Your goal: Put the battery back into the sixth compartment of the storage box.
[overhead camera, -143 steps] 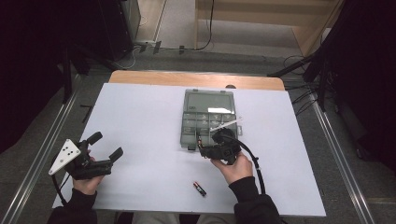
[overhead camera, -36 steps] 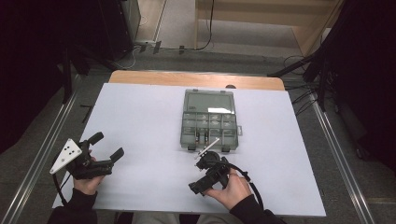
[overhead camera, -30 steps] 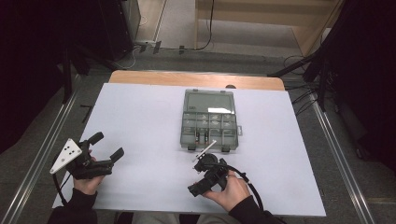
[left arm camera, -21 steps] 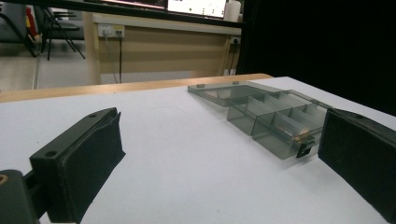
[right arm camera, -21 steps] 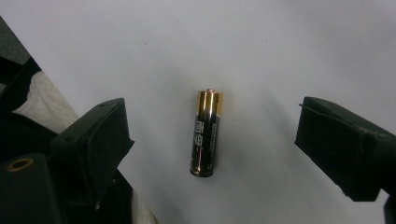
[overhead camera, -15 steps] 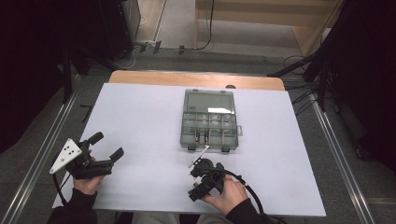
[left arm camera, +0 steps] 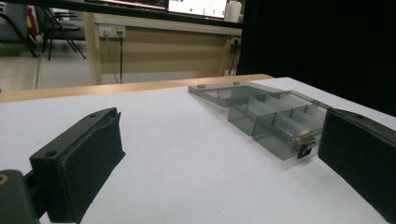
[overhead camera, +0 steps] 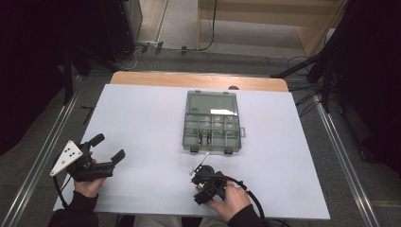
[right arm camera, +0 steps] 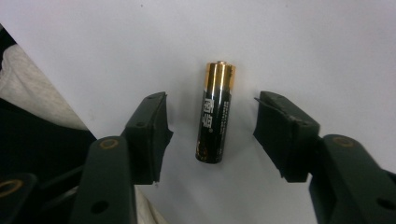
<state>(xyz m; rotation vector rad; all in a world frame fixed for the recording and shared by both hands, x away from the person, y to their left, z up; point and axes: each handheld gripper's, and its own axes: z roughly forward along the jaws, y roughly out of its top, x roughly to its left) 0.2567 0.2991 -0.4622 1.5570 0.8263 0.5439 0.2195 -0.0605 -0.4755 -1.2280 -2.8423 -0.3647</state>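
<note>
A black and gold battery lies flat on the white table between the jaws of my right gripper. The jaws have just been closing, and a gap remains on each side of the battery, so the pads do not touch it. From above, my right gripper points down near the table's front edge and covers the battery. My left gripper rests open at the front left with nothing between its jaws. A clear grey compartment box lies open at mid-table, with two batteries in its front row.
The box lies ahead and to the right of my left gripper. The white table top ends close behind my right gripper, where a person's light trousers show past the edge. Cables trail from both grippers.
My right gripper left the box, came back to the table's front edge and settled over the battery. Its jaws have narrowed around it. The left gripper has stayed still.
</note>
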